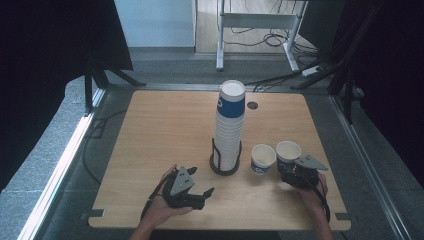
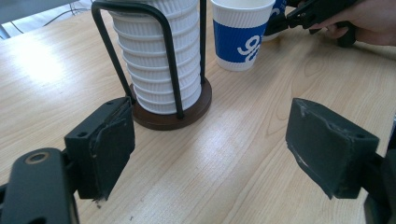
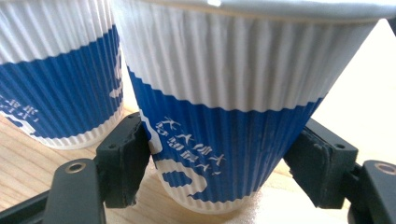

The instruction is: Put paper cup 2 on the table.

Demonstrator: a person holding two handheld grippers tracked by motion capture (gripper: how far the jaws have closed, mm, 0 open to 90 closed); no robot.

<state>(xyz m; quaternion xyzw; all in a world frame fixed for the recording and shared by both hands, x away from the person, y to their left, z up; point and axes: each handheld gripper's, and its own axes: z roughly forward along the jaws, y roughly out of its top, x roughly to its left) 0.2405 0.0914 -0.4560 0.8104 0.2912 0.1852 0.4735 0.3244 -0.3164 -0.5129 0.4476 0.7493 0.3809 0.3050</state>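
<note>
While the right gripper (image 3: 217, 163) clamps the blue-and-white ribbed paper cup (image 3: 233, 107) low between its jaws, release gently; the left gripper (image 2: 210, 154) waits half open, empty.

Cups (image 3: 219, 116) ribbed paper; table (image 1: 165, 135) smooth pale wood; holder (image 2: 159, 56) black wire, brown base.

Hand-held gripper (image 3: 219, 163) clamps a blue-and-white cup (image 3: 229, 107) beside another cup (image 3: 56, 79).

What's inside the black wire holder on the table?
The black wire holder holds a tall stack of cups, rising well above it. Each cup covers the one below, so their insides stay hidden.
</note>
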